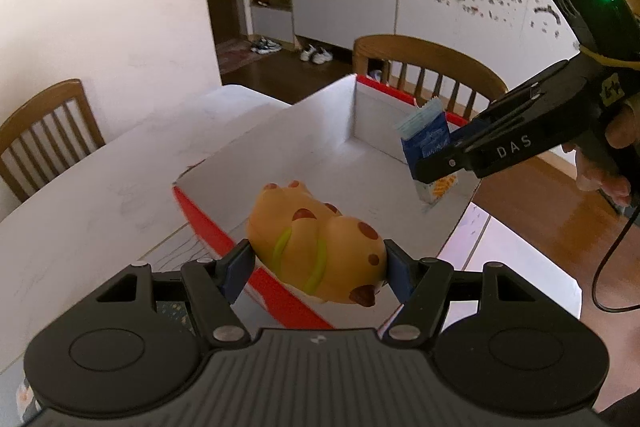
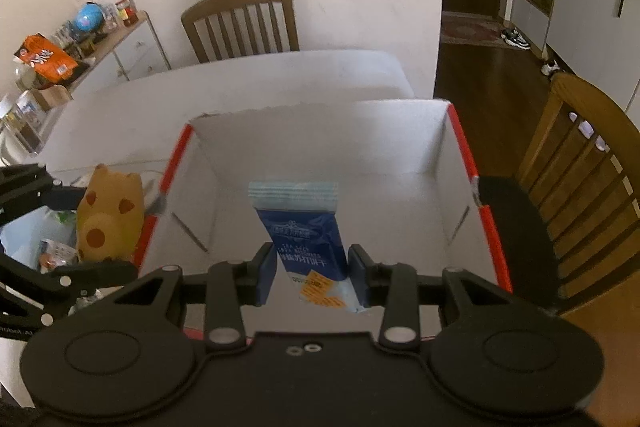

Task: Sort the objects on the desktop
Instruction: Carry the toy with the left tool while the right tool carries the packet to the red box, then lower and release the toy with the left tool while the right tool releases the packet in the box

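My left gripper point(image 1: 318, 265) is shut on an orange spotted toy animal point(image 1: 316, 247) with a green collar, held above the near red-edged rim of an open white cardboard box point(image 1: 316, 135). My right gripper point(image 2: 312, 273) is shut on a blue and white sachet point(image 2: 306, 227), held over the inside of the same box point(image 2: 456, 155). In the left wrist view the right gripper point(image 1: 434, 167) comes in from the right with the sachet point(image 1: 424, 139) over the box's far right part. In the right wrist view the toy point(image 2: 110, 213) sits at the box's left rim, between the left gripper's fingers.
The box stands on a white table point(image 1: 100, 179). Wooden chairs stand at the table's far side point(image 2: 240, 23), right point(image 2: 580, 179) and left point(image 1: 44, 135). A side cabinet point(image 2: 124, 55) with clutter is at the left. Small items point(image 2: 52, 251) lie on the table left of the box.
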Available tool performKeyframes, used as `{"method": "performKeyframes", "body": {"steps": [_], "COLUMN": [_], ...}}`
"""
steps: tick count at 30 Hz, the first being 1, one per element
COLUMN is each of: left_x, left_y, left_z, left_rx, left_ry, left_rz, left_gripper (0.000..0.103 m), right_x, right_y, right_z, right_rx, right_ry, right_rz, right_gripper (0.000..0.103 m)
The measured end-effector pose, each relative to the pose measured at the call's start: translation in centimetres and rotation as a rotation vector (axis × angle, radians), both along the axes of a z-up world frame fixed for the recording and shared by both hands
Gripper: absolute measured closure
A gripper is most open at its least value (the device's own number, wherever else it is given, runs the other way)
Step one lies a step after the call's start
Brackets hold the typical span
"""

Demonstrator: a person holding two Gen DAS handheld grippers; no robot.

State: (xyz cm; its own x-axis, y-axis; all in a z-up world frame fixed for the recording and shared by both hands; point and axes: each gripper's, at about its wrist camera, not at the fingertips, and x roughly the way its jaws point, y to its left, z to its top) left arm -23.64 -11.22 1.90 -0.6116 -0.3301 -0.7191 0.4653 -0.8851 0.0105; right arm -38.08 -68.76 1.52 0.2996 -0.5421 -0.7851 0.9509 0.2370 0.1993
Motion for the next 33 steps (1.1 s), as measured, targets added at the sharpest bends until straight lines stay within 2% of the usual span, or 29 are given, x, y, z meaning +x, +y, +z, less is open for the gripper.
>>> {"method": "performKeyframes", "body": {"steps": [11, 22, 31, 33], "left_x": [-5.8, -9.9, -11.6, -11.8], "left_y": [-1.8, -2.0, -2.1, -2.1], "left_z": [-2.2, -4.7, -6.3, -6.6], "left_rx": [0.026, 0.028, 0.048, 0.056], "left_ry": [-0.127, -0.254, -0.347, -0.362], "left_rz": [-0.245, -0.38, -0.433, -0.44], "left_gripper": [0.035, 0.035, 0.035, 0.035], "right_x": [-0.8, -1.1, -0.6, -0.5], "right_y": [-1.4, -3.9, -5.6, -5.9], "right_z": [-3.1, -5.8, -7.3, -7.6], "right_rx": [0.074, 0.142, 0.184, 0.194], "right_ry": [0.045, 0.092, 0.121, 0.116], "right_rz": [0.004, 0.017, 0.03, 0.029], "right_gripper": [0.065, 0.065, 0.066, 0.069]}}
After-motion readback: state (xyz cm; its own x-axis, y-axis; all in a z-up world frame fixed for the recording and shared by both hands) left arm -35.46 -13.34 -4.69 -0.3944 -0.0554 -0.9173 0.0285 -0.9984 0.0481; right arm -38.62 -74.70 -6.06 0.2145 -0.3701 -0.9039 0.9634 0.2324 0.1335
